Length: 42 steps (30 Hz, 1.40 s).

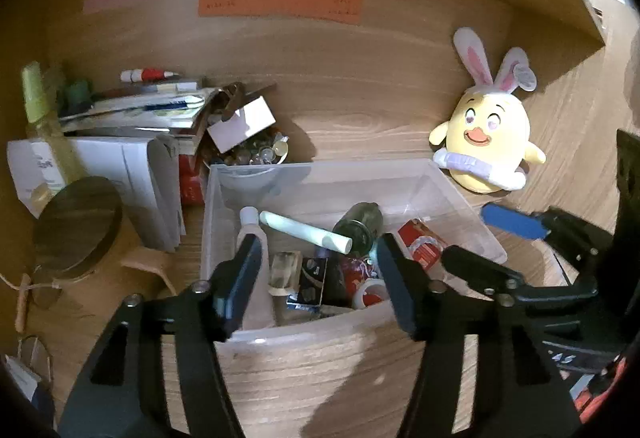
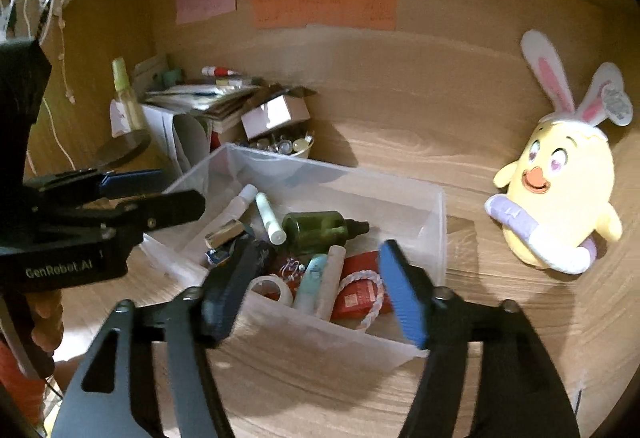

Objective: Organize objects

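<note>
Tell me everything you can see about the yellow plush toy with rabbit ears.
The plush toy is a soft, rounded yellow chick of fabric, with an orange beak, purple heart-shaped eyes and small wings. It wears a white headband with two white-and-pink rabbit ears; a paper tag hangs on one ear. A lilac and white ring goes around its lower body. It stands upright, slightly tilted, on the wooden desk, near the back wall, to the right of the clear plastic bin and apart from it. Neither gripper touches it.
</note>
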{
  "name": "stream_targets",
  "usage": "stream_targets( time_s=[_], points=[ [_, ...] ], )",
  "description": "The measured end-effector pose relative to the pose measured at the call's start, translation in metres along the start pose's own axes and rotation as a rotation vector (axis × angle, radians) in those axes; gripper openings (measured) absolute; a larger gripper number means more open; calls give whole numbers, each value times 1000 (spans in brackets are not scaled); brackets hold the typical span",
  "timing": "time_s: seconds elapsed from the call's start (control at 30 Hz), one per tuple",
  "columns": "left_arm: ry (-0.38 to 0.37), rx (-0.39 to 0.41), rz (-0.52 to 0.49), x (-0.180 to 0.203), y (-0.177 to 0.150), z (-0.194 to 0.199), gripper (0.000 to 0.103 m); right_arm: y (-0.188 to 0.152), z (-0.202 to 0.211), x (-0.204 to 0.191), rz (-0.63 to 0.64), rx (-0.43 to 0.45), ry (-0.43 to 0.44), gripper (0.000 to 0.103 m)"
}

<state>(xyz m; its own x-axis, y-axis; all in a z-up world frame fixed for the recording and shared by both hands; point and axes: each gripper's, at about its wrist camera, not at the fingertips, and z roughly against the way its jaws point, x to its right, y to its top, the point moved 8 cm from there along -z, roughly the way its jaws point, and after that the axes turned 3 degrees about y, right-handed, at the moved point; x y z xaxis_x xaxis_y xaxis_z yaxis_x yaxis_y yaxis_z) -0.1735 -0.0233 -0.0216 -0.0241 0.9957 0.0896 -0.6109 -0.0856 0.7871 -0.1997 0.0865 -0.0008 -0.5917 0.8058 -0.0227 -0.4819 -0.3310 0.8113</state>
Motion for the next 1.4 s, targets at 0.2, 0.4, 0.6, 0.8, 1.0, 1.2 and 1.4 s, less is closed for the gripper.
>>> stream_targets(
  time_s=[0.2, 0.4, 0.6, 0.8, 1.0, 1.2, 1.4],
  points=[
    [19, 30, -12, 0, -8, 14, 88, 0, 22, -2, 7, 41, -9, 89],
    [21, 36, -1, -3, -20, 21, 94, -8, 35, -6, 25, 67, -42, 103],
    [15, 23, 16, -6, -35, 25, 96, -19, 38, -9, 23, 60, -44, 103],
    [16, 17, 22, -7, -44, 27, 96, -25, 38, -9, 7, 51, -40, 103],
    [14, 10, 32, -8, -49, 28, 96, -28, 38, -7, -5, 45, -37, 103],
    [11, 8, 28, -7, -50, 29, 96, -30, 37, -5, -15, 38, -35, 103],
    [8, 13, 17, -3, -50, 32, 96, -30, 37, -3, -23, 38, -33, 103]
  ],
)
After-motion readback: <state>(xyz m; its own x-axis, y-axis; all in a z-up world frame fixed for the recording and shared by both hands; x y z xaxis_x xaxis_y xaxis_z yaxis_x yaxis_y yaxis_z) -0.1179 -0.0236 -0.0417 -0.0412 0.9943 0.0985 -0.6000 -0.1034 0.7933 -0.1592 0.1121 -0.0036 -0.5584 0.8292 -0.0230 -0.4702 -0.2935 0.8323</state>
